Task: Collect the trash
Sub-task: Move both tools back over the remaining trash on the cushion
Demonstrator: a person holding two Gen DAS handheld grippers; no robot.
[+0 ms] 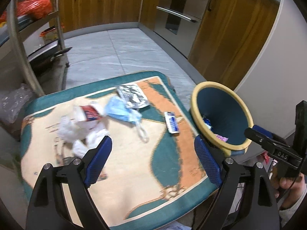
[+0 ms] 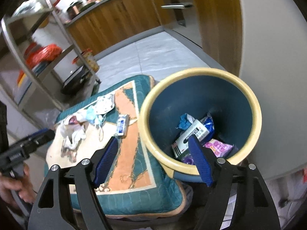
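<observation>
Teal-and-orange cushion (image 1: 119, 172): it carried the trash still to collect, and you had no piece in either tool.
Bin (image 2: 247, 95): blue inside with a cream rim, it stood just beside the cushion's right edge and held a white printed box (image 2: 189, 137), a crumpled blue scrap (image 2: 183, 122), a blue wrapper (image 2: 209, 124) and a pink packet (image 2: 220, 145).
Left gripper (image 1: 153, 157): your fingers stood wide apart and empty above the cushion, nothing between them.
Right gripper (image 2: 153, 159): its fingers were spread and empty, one over the bin's mouth.
White crumpled tissue (image 1: 76, 132): nearest your left fingers, probably the next pick; you should have come down over its middle and closed on the bulk.
Blue face mask (image 1: 122, 113): lying beside the tissue; grip the fabric, not the loop.
Small blue-and-white packet (image 1: 172, 122): flat, near the bin; pinch it by an edge.
</observation>
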